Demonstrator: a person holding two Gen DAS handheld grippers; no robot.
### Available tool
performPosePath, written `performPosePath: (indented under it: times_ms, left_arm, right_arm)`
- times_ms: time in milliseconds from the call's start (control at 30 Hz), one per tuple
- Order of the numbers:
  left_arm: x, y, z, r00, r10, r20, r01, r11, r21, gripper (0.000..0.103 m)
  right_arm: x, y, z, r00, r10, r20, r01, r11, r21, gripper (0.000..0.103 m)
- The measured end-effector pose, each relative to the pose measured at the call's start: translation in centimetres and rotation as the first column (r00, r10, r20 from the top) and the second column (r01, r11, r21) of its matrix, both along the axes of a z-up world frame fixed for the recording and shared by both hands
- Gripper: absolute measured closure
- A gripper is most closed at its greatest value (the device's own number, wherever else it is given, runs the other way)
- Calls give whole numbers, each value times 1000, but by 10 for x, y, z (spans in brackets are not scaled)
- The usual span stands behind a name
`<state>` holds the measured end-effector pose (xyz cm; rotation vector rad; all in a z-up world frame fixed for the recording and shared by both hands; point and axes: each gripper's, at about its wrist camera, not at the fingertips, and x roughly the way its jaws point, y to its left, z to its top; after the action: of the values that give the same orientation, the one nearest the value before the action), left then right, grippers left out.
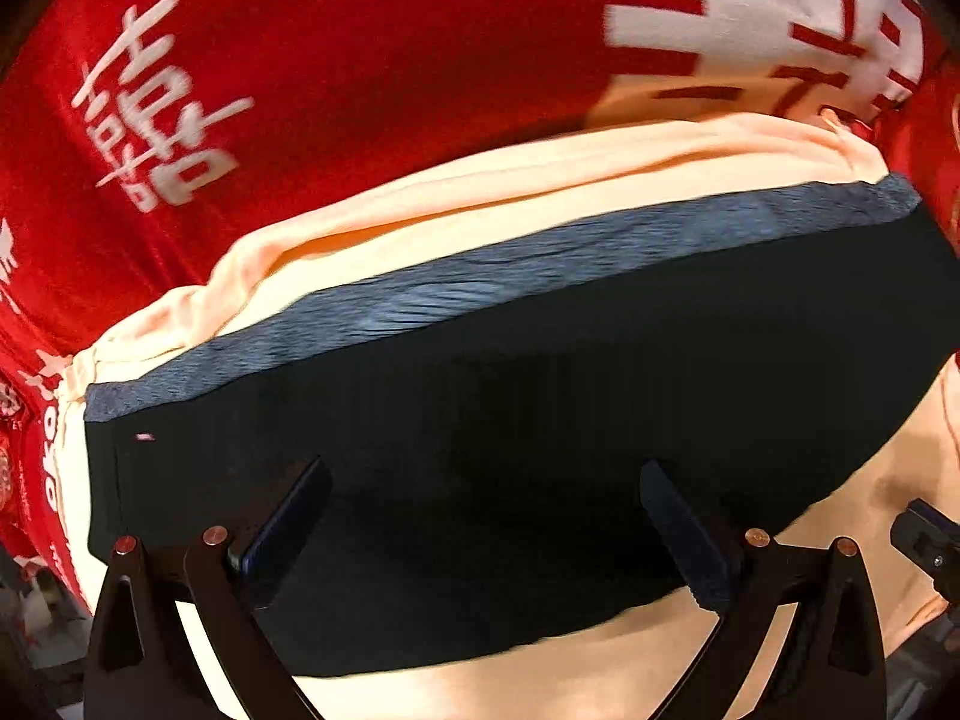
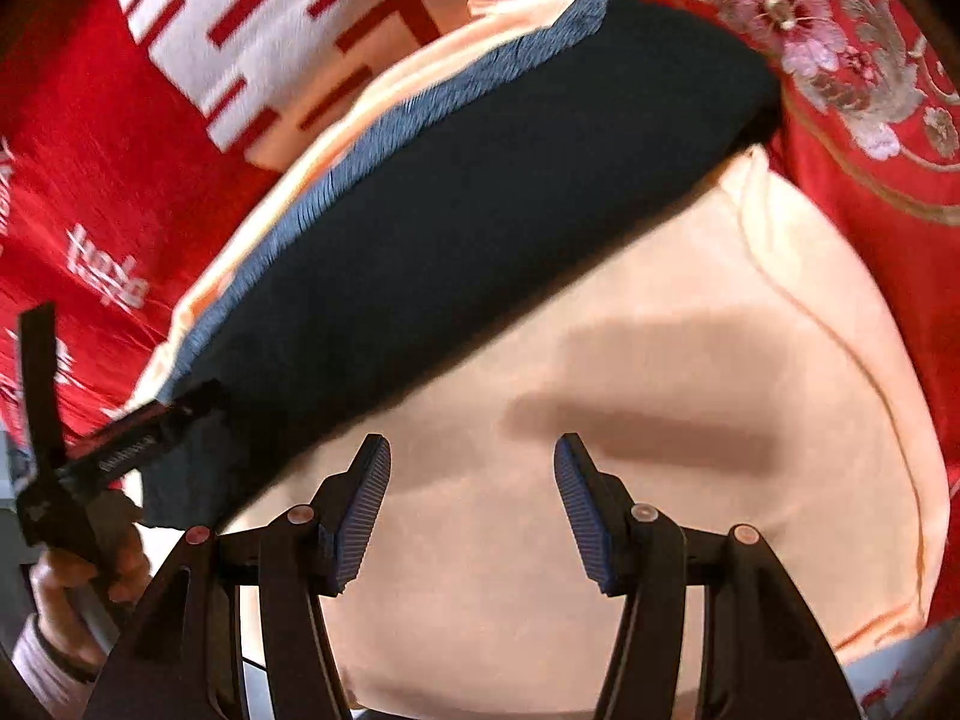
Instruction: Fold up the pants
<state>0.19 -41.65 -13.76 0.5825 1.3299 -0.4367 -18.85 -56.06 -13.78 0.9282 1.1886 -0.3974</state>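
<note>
Blue-padded fingers of the right hand-held gripper [image 2: 471, 480] hang apart over peach fabric [image 2: 690, 360], nothing between them. Left hand-held gripper [image 1: 480, 522] stands wide too, its jaws spread above the dark pants [image 1: 510, 420], which lie folded with a grey waistband [image 1: 480, 276] on the red cloth [image 1: 360, 90].

a red cloth [image 1: 372, 60] with white characters and a pink floral patch [image 2: 828, 42] covers the surface.
</note>
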Motion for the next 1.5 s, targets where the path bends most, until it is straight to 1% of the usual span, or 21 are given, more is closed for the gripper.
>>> performPosePath:
  times_ms: [200, 367, 400, 533, 567, 600, 700, 833, 1000, 1067, 1100, 1133, 1167, 1233, 1333, 1400, 1433, 1467, 1500]
  left_arm:
    - [-34, -50, 4, 1000, 12, -27, -12, 1000, -4, 0]
    - [-56, -91, 4, 999, -11, -40, 11, 1000, -8, 0]
    - [-63, -101, 8, 999, -15, -41, 15, 1000, -12, 0]
    - [-72, -127, 4, 998, -26, -53, 26, 1000, -16, 0]
    - [-71, -123, 5, 998, -28, -56, 27, 1000, -14, 0]
    - [-65, -120, -3, 998, -29, -58, 29, 1000, -9, 0]
    - [-66, -126, -12, 997, -29, -69, 29, 1000, 5, 0]
    - [-71, -131, -15, 996, -17, -87, 16, 1000, -14, 0]
    - [-76, -139, -14, 995, -34, -96, 32, 999, -23, 0]
    - [-88, -133, -24, 995, -32, -99, 29, 999, -30, 0]
    - [-87, -131, -25, 994, -30, -102, 27, 999, -33, 0]
    - [-88, -132, -25, 994, -26, -106, 22, 999, -37, 0]
    - [-80, -126, -32, 994, -22, -109, 18, 999, -41, 0]
    - [-85, -129, -30, 994, -17, -112, 12, 999, -46, 0]
    - [-87, -129, -31, 994, -18, -111, 13, 999, -51, 0]
    - [-90, -132, -30, 994, -20, -110, 15, 999, -52, 0]
    - [-62, -106, -51, 994, -22, -111, 16, 998, -53, 0]
    - [-46, -88, -62, 994, -23, -112, 17, 998, -55, 0]
    - [-46, -88, -62, 994, -23, -111, 17, 998, -56, 0]
  right_arm:
    - [-13, -33, 0, 997, -30, 70, 29, 999, 15, 42]
    - [-20, -48, -6, 994, -73, 81, 70, 997, 39, 41]
    - [-21, -51, -8, 993, -87, 83, 84, 996, 42, 41]
    - [-30, -59, -14, 986, -138, 98, 134, 990, 46, 41]
    - [-33, -62, -15, 983, -152, 101, 147, 988, 48, 41]
    - [-35, -64, -16, 981, -163, 103, 159, 986, 49, 41]
    - [-39, -68, -20, 976, -184, 115, 179, 982, 52, 41]
    - [-40, -69, -22, 970, -194, 146, 191, 981, 35, 41]
    - [-41, -71, -24, 958, -222, 180, 222, 975, 21, 40]
    - [-40, -73, -24, 953, -237, 189, 238, 971, 18, 40]
    - [-39, -75, -24, 949, -247, 195, 249, 968, 16, 40]
    - [-38, -77, -25, 944, -260, 201, 262, 965, 14, 40]
    - [-37, -79, -26, 940, -271, 208, 274, 962, 12, 40]
    - [-32, -83, -27, 931, -286, 229, 294, 956, -4, 40]
    - [-22, -87, -28, 927, -278, 250, 297, 954, -41, 39]
    - [-14, -90, -28, 925, -278, 260, 302, 952, -57, 35]
    - [-10, -92, -28, 924, -278, 264, 305, 950, -64, 35]
    - [-5, -94, -28, 924, -277, 265, 305, 949, -73, 35]
    - [0, -96, -28, 926, -276, 258, 304, 949, -78, 35]
